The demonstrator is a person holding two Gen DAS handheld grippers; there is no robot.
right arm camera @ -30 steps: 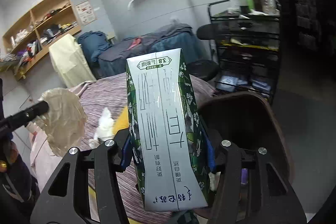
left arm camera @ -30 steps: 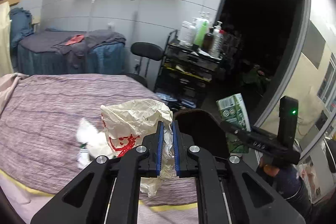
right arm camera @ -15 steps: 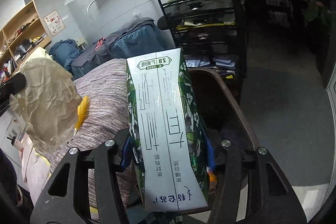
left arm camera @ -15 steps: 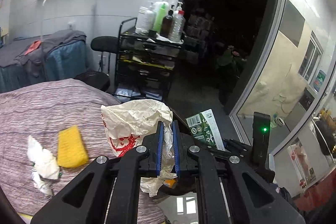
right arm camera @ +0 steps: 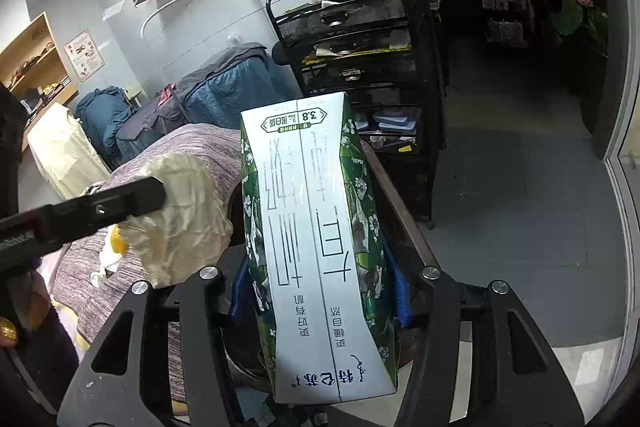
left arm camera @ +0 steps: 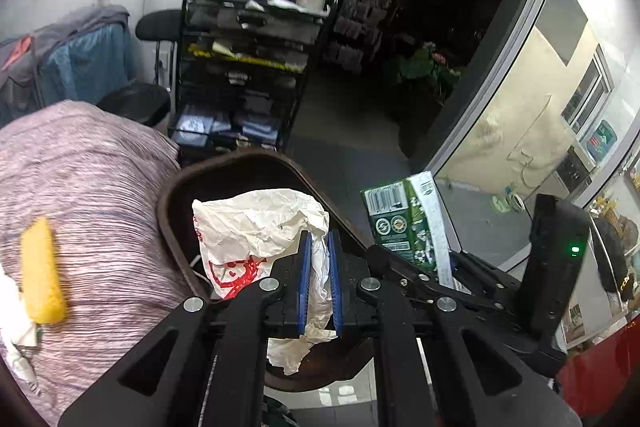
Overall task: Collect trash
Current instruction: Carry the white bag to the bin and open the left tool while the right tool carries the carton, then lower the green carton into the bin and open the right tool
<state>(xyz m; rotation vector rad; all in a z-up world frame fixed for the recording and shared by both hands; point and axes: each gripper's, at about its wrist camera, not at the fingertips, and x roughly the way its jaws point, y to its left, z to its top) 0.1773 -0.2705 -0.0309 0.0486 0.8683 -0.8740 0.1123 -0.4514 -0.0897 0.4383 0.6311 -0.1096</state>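
**A:** Trash first: where is it? The left gripper (left arm camera: 319,279) has its blue pads pressed tight on a crumpled white plastic bag with red print (left arm camera: 256,235), and that bag hangs right over the mouth of the dark brown oval bin (left arm camera: 176,187) beside the bed.

**B:** And the right gripper (right arm camera: 320,291) is clamped at a middling width around a green-and-white milk carton (right arm camera: 316,247), held upright between the pads. In the right wrist view the carton hides most of the bin; only the bin's rim shows to its right.

**A:** So I judge the step in hand to be the drop-off: both pieces are carried, neither is released yet.

**B:** Agreed. Next move, as I see it: bring each piece squarely above the opening, then spread the jaws so it falls in. The bag looks nearly placed; the carton seems to sit nearer the bin's far rim, so it may need a nudge inward.

**A:** The bag is light and limp. It could cling to a pad rather than fall.

**B:** A small shake would cure that. What remains on the purple striped bed cover (left arm camera: 92,179)?

**A:** A yellow oblong sponge (left arm camera: 40,271) and crumpled white tissue (left arm camera: 16,327) at the left edge, both well apart from the bin. Those would come after.
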